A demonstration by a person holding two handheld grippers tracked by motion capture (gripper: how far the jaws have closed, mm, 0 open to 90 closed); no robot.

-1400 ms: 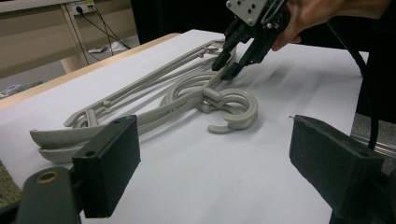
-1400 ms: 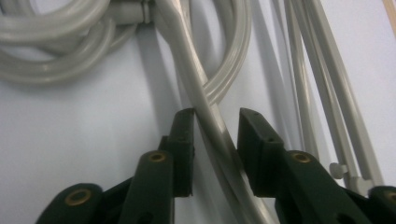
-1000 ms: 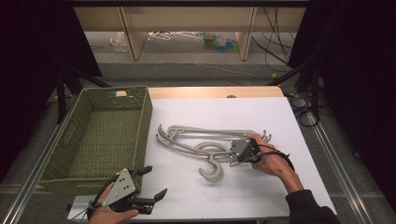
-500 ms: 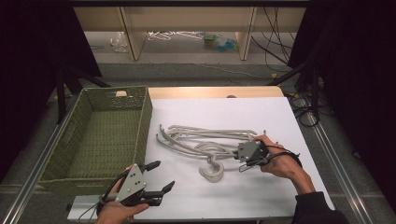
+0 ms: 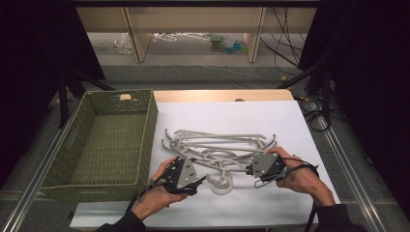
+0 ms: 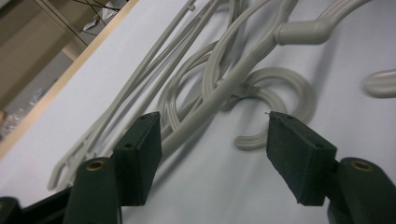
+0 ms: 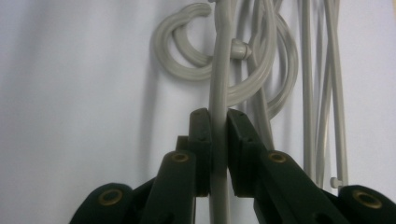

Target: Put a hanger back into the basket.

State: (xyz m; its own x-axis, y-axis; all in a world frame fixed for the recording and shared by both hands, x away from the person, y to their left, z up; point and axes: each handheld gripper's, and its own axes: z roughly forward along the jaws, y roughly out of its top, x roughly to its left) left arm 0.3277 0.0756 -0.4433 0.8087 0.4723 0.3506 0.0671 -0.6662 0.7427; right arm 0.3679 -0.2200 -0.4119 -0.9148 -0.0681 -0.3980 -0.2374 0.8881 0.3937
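I have the hangers [image 5: 220, 147] in a tangled pile on the table [image 5: 300, 121], just right of the basket [image 5: 104, 140], and everything else I place from that pile. My right claw [image 7: 218, 122] sits at its near right edge, pinching one hanger's arm [image 7: 219, 70]. My left claw [image 6: 212, 135], at the near left edge, has just been closing but is spread, its pads straddling another arm without pressing it. The hooks [image 6: 275, 98] interlock, so if I lift now I judge the pinched hanger could drag its neighbours along, or twist out of the thin grip and drop.
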